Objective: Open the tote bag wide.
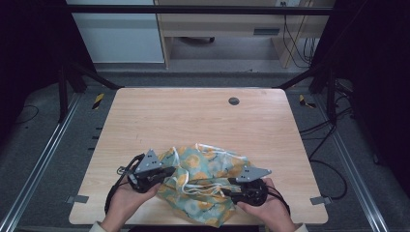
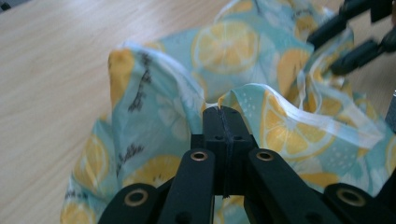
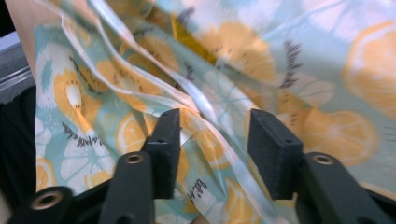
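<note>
**Two Grippers at a Lemon Cloth**

A light wooden table (image 1: pixel 193 116) stands on a grey floor, with black frame bars around it. A crumpled cloth (image 1: pixel 208 181) with yellow lemon slices on pale green lies near the front edge of the table.

Two hands come in from below. The left gripper (image 2: pixel 223 112) points at the cloth's left side. Its jaws are pinched tight on a fold of the cloth. The right gripper (image 3: pixel 212 140) lies at the cloth's right side. Its jaws stand apart, with cloth and a white edge band between them, not squeezed.
</note>
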Tool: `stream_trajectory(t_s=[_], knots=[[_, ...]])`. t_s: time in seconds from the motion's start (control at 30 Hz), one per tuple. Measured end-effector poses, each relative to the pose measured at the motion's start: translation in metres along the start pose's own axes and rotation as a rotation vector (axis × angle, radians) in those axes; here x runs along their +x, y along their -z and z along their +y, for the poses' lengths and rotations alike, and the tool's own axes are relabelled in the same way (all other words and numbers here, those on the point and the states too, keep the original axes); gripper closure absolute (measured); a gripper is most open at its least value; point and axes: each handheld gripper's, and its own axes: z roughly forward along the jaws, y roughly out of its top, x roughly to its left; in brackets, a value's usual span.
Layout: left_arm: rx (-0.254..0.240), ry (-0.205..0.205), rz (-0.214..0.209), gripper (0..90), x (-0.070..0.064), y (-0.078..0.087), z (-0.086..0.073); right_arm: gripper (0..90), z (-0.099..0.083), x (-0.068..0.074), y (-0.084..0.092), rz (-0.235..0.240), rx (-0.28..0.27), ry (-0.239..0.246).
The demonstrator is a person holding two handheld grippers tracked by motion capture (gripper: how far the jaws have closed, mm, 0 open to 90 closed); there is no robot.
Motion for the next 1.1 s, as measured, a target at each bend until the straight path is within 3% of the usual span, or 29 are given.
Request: stream_trajectory(t_s=[0.23, 0.43, 0.63, 0.7, 0.8, 0.9, 0.97, 1.07, 1.1], knots=[[-0.022, 0.02, 0.013, 90.0, 0.0, 0.004, -0.031, 35.6, 0.014, 0.0, 0.015, -0.017, -0.06, 0.024], [0.002, 0.02, 0.042, 90.0, 0.008, 0.004, -0.039, 22.5, 0.035, -0.016, 0.016, -0.051, -0.082, 0.082], [0.023, -0.012, 0.067, 90.0, 0.009, 0.003, -0.04, 10.1, 0.056, -0.042, -0.002, -0.008, -0.053, 0.086], [0.034, -0.02, 0.077, 90.0, 0.009, 0.003, -0.042, 7.9, 0.06, -0.046, -0.008, 0.026, -0.036, 0.091], [0.039, -0.014, 0.092, 90.0, 0.011, 0.002, -0.045, 13.8, 0.063, -0.042, -0.016, 0.063, 0.02, 0.133], [0.047, 0.001, 0.105, 90.0, 0.015, 0.0, -0.049, 22.7, 0.061, -0.032, -0.018, 0.094, 0.043, 0.165], [0.049, 0.008, 0.104, 90.0, 0.018, -0.001, -0.05, 26.2, 0.058, -0.023, -0.016, 0.078, 0.046, 0.203], [0.036, 0.014, 0.109, 90.0, 0.018, -0.001, -0.049, 41.7, 0.053, -0.014, -0.016, 0.066, 0.058, 0.237], [0.036, 0.01, 0.112, 90.0, 0.018, -0.001, -0.049, 50.5, 0.053, -0.012, -0.016, 0.074, 0.06, 0.245]])
